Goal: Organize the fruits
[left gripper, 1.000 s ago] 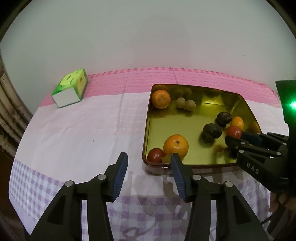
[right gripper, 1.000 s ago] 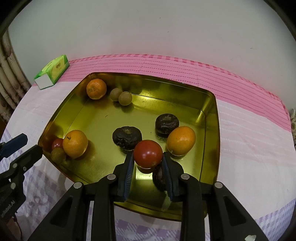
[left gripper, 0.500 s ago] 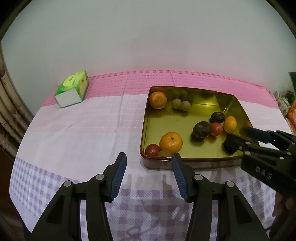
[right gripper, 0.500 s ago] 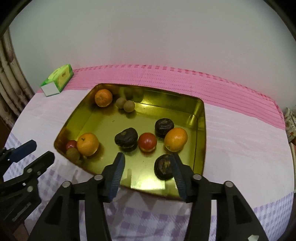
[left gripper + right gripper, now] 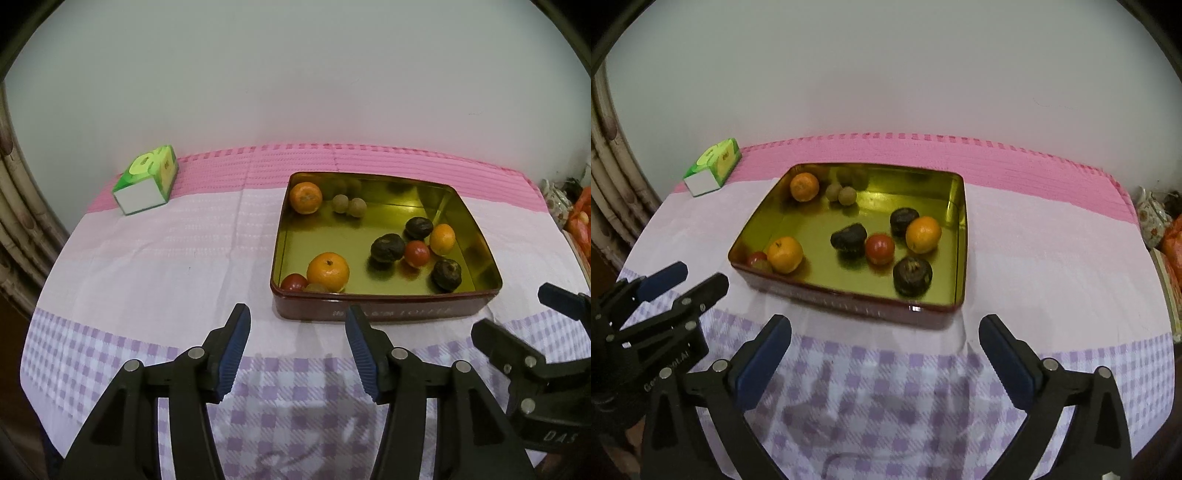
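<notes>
A gold tin (image 5: pixel 961 236) with a dark red outer wall (image 5: pixel 373 314) holds the fruit. In it lie oranges (image 5: pixel 923 234), dark wrinkled fruits (image 5: pixel 912 275), two small brown fruits (image 5: pixel 847 195) and a red tomato (image 5: pixel 880 249) beside a dark fruit (image 5: pixel 849 236). A second red tomato (image 5: pixel 293 282) sits in the near left corner. My right gripper (image 5: pixel 884 321) hovers in front of the tin, its jaws opening wide with nothing between them. My left gripper (image 5: pixel 296 311) is also short of the tin, jaws opening slightly and empty.
A green tissue box (image 5: pixel 146 179) stands at the back left on the pink and purple-check tablecloth (image 5: pixel 871 387). A white wall rises behind. Clutter with an orange bag (image 5: pixel 581 221) sits past the right edge. Cane furniture borders the left.
The right gripper let go of the red tomato, which now rests in the tin, then opened wide and drew back and up. The left gripper backed off a little.
</notes>
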Motion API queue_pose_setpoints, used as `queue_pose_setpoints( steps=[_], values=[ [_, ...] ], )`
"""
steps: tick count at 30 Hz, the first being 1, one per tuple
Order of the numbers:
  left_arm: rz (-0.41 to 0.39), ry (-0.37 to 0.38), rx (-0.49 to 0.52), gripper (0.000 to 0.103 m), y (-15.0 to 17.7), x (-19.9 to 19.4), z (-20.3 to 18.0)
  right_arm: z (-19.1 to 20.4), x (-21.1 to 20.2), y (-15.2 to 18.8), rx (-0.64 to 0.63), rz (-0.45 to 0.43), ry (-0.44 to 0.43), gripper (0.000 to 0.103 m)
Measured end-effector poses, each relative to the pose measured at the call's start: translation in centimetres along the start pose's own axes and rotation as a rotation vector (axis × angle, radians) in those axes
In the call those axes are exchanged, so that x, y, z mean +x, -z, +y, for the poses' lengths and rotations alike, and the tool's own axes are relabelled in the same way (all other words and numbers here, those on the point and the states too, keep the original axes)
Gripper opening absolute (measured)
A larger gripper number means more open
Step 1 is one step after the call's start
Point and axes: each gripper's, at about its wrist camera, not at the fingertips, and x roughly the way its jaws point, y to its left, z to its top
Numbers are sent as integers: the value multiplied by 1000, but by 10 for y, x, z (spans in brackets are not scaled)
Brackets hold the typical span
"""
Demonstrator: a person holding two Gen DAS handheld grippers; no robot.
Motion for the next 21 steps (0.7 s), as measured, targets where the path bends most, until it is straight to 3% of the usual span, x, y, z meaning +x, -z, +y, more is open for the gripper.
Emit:
queue_pose_setpoints(
  steps=[21],
  values=[
    [-11, -18, 4, 55, 10, -14, -7, 7, -14, 15, -12, -16, 14, 102]
  ],
)
